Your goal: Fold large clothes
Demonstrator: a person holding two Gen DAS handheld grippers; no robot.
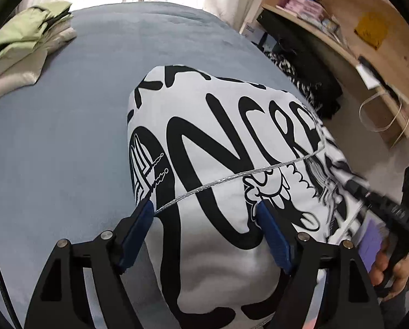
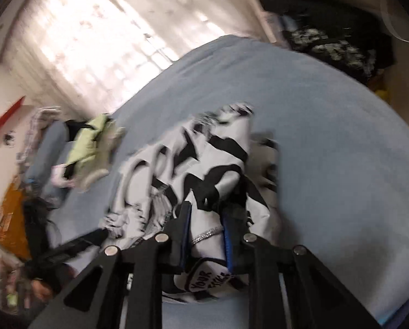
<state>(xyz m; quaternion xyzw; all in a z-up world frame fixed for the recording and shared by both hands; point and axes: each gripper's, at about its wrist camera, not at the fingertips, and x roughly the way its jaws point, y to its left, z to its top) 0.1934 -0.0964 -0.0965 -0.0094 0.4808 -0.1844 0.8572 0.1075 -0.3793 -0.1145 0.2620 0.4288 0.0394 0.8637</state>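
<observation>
White shirt (image 1: 218, 126) with black lettering on blue bed (image 1: 67, 137), left gripper (image 1: 204, 208) spread wide over it, right gripper (image 2: 204, 213) clenched on shirt fabric, folded clothes (image 1: 20, 49) at far corner

Right wrist view is motion-smeared: print on the white garment (image 2: 204, 164) is unreadable and the pile (image 2: 92, 145) left of it is only shapes. Left wrist view: garment's near end cut off at the bottom edge; shelf items (image 1: 311, 8) behind it too small to identify.
</observation>
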